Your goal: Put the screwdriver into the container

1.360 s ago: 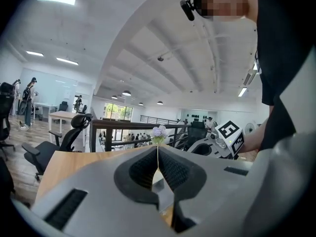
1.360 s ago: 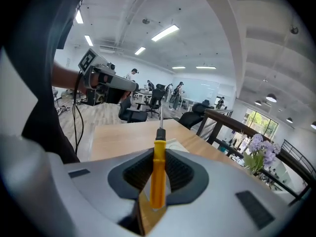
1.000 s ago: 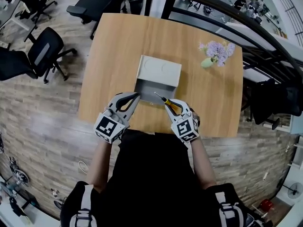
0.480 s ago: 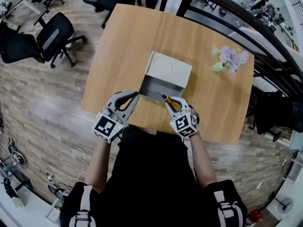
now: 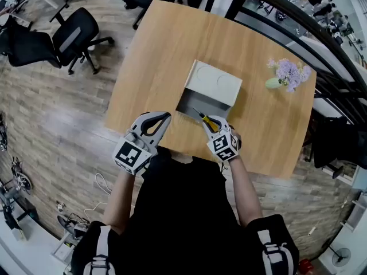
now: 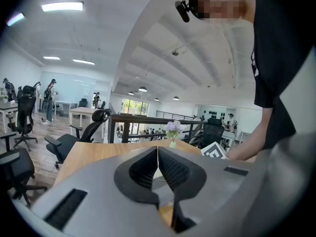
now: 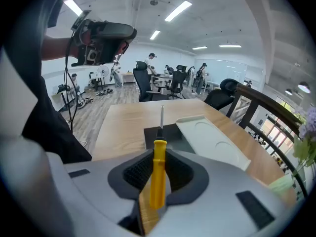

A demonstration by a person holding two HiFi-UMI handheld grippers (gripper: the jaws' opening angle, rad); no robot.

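A screwdriver [image 7: 158, 174] with a yellow handle and a thin metal shaft sits between the pads of my right gripper [image 7: 159, 154], which is shut on the handle. Its tip points at the grey container [image 7: 165, 132], whose dark inside is open, with the pale lid [image 7: 212, 142] lying to its right. In the head view the right gripper [image 5: 207, 121] holds the screwdriver [image 5: 203, 117] at the near edge of the container [image 5: 192, 103]. My left gripper [image 5: 162, 116] hovers just left of the box, and its jaws [image 6: 158, 149] are shut with nothing in them.
The container stands mid-way across a wooden table [image 5: 160, 50]. A small vase of lilac flowers [image 5: 285, 73] is at the table's far right. Office chairs [image 5: 69, 36] stand on the floor to the left, and a dark railing [image 5: 298, 27] runs behind the table.
The head view has swung, so the table and container sit higher and further right in the picture. Both grippers keep nearly the same places by the container, the screwdriver still held.
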